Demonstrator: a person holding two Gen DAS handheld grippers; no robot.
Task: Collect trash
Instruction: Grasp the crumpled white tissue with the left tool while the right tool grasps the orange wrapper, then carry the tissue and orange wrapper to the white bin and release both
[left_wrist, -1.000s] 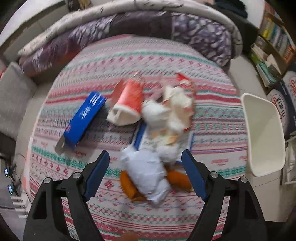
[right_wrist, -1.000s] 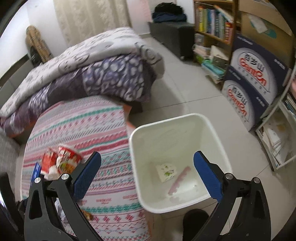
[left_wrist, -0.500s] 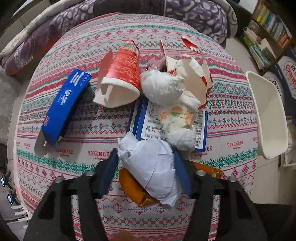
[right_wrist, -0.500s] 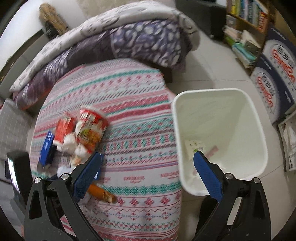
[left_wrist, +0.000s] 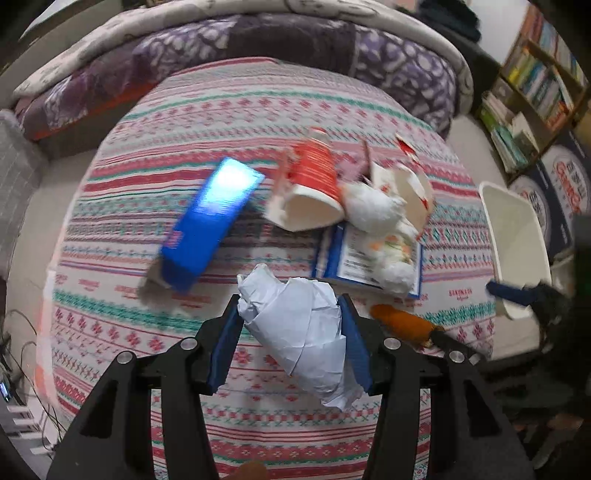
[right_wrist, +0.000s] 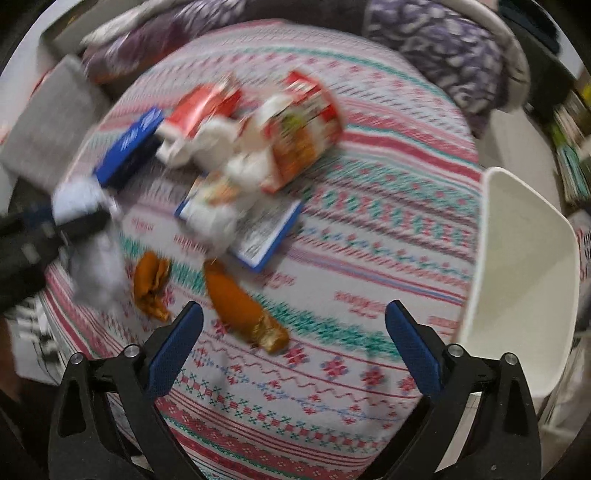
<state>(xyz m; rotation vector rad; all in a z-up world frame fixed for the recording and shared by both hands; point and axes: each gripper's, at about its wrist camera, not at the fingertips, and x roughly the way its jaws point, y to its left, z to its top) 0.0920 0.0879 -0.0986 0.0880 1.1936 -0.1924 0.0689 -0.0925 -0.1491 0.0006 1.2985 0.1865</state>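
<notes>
We hold a crumpled ball of white paper (left_wrist: 301, 325) pinched between the blue pads of our left gripper (left_wrist: 291, 332), the wad filling the gap from pad to pad and spilling out below the right-hand pad, lifted, as best we can judge, just clear of the red, white and green patterned bedspread (left_wrist: 147, 321). Our right gripper (right_wrist: 293, 345) has its fingers spread wide with nothing between them, over the same cloth. The white plastic waste bin (left_wrist: 517, 243) lies far out to the right of the left fingers, beyond the bed's edge, so the carry must swing rightward; the right gripper is the nearer to it. Ahead of the right fingers an orange foil wrapper (right_wrist: 242, 304) lies with its long axis running diagonally away to the left. Motion blur smears the red paper cup (left_wrist: 314, 192), the blue cardboard carton (left_wrist: 210, 229) and the heap behind; the bin's inside is hidden.
</notes>
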